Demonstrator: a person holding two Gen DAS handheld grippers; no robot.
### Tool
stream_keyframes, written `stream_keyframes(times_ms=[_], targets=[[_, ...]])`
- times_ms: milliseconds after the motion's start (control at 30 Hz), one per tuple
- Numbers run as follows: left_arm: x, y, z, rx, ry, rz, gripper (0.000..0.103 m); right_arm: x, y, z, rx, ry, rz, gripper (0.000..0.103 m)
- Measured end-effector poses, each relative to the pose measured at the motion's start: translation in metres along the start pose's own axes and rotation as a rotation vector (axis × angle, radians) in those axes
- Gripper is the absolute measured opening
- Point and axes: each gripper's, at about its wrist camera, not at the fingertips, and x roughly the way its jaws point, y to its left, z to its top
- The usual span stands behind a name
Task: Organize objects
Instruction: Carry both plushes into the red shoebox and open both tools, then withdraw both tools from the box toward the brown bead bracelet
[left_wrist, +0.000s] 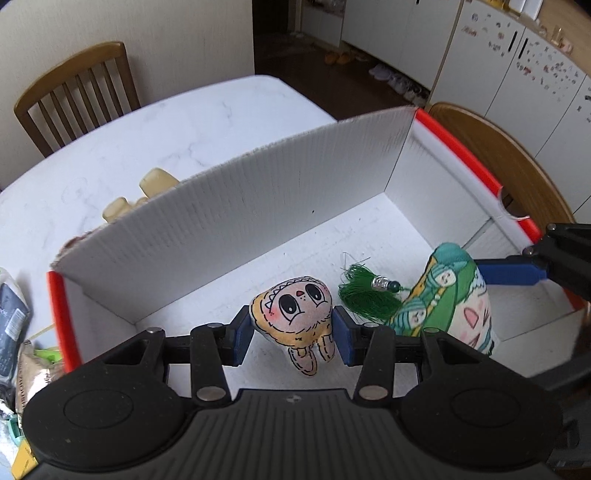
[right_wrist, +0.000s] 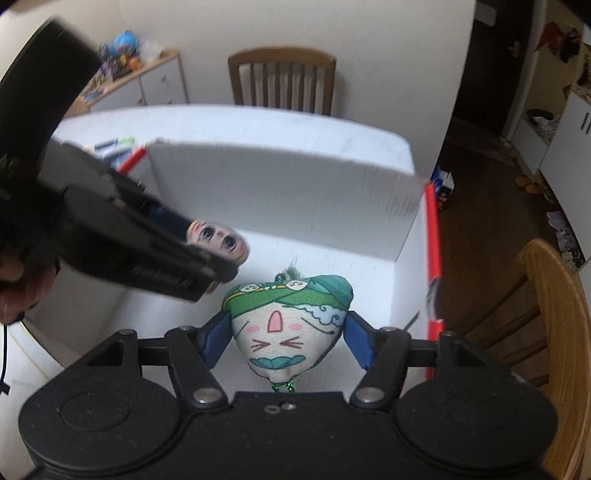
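A white corrugated box (left_wrist: 258, 206) with red rims stands on the white table. My left gripper (left_wrist: 293, 328) is shut on a small tan cartoon plush doll (left_wrist: 295, 314) and holds it inside the box. My right gripper (right_wrist: 284, 332) is shut on a green-and-white plush sachet (right_wrist: 288, 321) with a squinting face, also inside the box. The sachet (left_wrist: 450, 299) and its green tassel (left_wrist: 362, 291) show at the right in the left wrist view. The left gripper and its doll (right_wrist: 218, 236) show at the left in the right wrist view.
Yellowish objects (left_wrist: 147, 195) lie on the table (left_wrist: 147, 133) behind the box wall. Packets (left_wrist: 11, 317) lie at the left of the box. Markers (right_wrist: 114, 146) lie beyond the box. Wooden chairs (left_wrist: 77, 92) (right_wrist: 546, 314) stand around the table.
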Motion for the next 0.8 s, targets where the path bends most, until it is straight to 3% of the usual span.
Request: stream_keyframes(times_ms=[533, 667, 800], targets=[[0.030, -0.001, 0.005, -0.008, 0.122, 0.018, 0.046, 0.023, 0.005, -0.003, 0.018, 0.119, 0.048, 0.067], [0.029, -0.001, 0.003, -0.011, 0.136, 0.031, 0.060, 0.026, 0.006, -0.003, 0.023, 0.125, 0.048, 0.067], [0.025, 0.000, 0.001, -0.022, 0.134, 0.037, 0.063, 0.027, 0.004, -0.005, 0.034, 0.124, 0.044, 0.072]])
